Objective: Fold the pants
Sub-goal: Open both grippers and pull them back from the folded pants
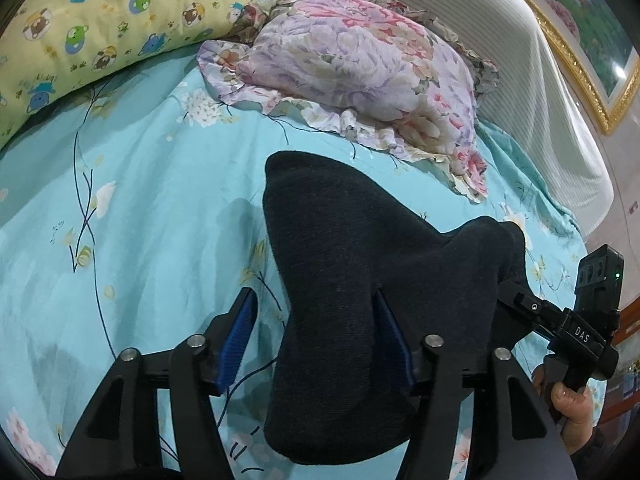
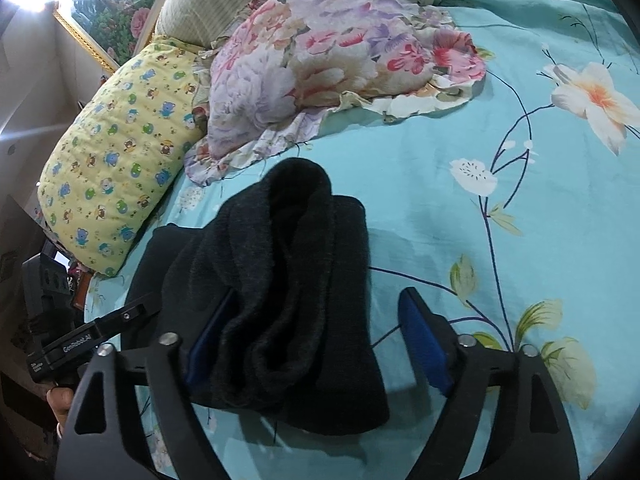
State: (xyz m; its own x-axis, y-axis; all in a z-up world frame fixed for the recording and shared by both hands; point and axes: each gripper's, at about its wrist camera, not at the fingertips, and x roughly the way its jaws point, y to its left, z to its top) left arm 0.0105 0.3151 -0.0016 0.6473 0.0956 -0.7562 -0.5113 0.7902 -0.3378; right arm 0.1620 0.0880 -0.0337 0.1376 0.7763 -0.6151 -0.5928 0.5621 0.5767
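Note:
The dark charcoal pants [image 1: 352, 288] lie folded in a thick bundle on the turquoise floral bedsheet [image 1: 140, 220]. My left gripper [image 1: 316, 344] is open, its blue-padded fingers [image 1: 240, 336] straddling the near part of the bundle; cloth drapes over the right pad. In the right wrist view the pants [image 2: 288, 296] form a rolled heap. My right gripper [image 2: 320, 344] is open around the heap, the left pad pressed against the cloth, the right pad [image 2: 424, 344] apart from it. The right gripper's body [image 1: 576, 320] shows at the right of the left wrist view, the left one's [image 2: 80, 344] at the left of the right wrist view.
A floral pink-and-lilac pillow [image 1: 360, 68] lies beyond the pants. A yellow cartoon-print pillow [image 1: 100, 24] lies at the far left. A striped headboard cushion [image 1: 520, 80] and a gold-framed picture [image 1: 592, 40] stand behind. The bed's edge falls off at the right.

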